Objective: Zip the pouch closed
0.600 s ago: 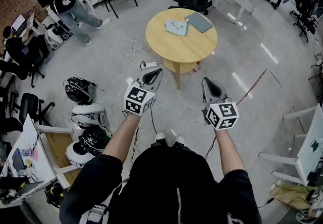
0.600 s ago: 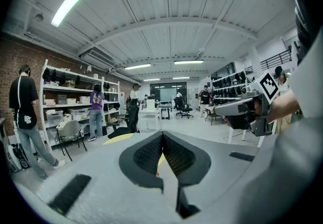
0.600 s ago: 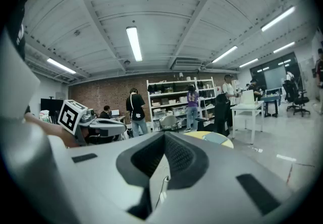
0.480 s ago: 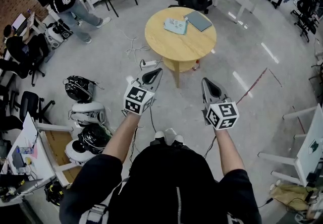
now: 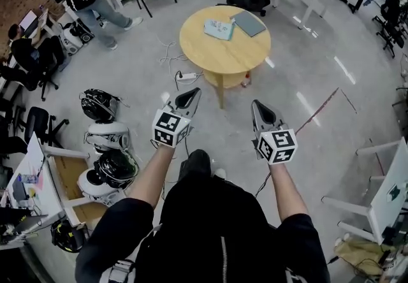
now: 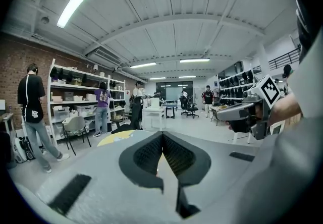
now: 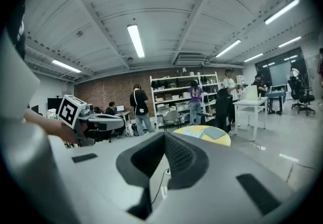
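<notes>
So the left gripper and right gripper are held out front, jaws pinched together on nothing, I'd guess because nothing's in reach. The pouch, the teal one I reckon, lies beside a grey flat case on the far round wooden table.

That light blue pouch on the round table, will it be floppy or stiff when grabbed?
Probably floppy: the pouch lies flat and low on the table. Likely light, so it may slide on the smooth wood when pushed.
</notes>
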Motion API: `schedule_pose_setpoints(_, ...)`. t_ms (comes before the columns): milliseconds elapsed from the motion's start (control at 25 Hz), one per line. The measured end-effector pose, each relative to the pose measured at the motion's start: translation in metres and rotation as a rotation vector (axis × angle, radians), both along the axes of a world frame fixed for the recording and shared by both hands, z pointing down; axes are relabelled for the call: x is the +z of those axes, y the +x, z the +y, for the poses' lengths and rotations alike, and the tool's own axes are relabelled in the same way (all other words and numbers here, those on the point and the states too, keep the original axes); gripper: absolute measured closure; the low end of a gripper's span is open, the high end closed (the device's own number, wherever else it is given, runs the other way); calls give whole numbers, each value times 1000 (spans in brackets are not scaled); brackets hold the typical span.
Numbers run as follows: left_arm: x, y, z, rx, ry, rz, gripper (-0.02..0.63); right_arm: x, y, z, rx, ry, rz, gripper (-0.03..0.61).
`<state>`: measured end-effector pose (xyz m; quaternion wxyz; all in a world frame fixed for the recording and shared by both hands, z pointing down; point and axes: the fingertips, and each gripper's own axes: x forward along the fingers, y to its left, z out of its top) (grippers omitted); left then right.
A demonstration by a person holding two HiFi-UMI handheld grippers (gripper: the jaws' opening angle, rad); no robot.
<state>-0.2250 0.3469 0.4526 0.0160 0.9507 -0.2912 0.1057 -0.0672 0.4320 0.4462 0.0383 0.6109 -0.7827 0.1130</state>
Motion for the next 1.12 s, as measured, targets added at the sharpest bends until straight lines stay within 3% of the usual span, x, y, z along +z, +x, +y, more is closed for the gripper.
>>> schedule_pose_setpoints(400, 7, 41, -42, 22, -8, 9, 607, 8, 33, -40, -1, -16, -20, 575)
schedule_pose_setpoints(760, 19, 69, -153, 47, -23, 28, 607, 15, 52, -147, 11, -35, -4, 575)
schedule_pose_setpoints(1120, 22, 98, -251, 122, 6, -10, 607, 3, 67, -253, 34, -23, 24, 575)
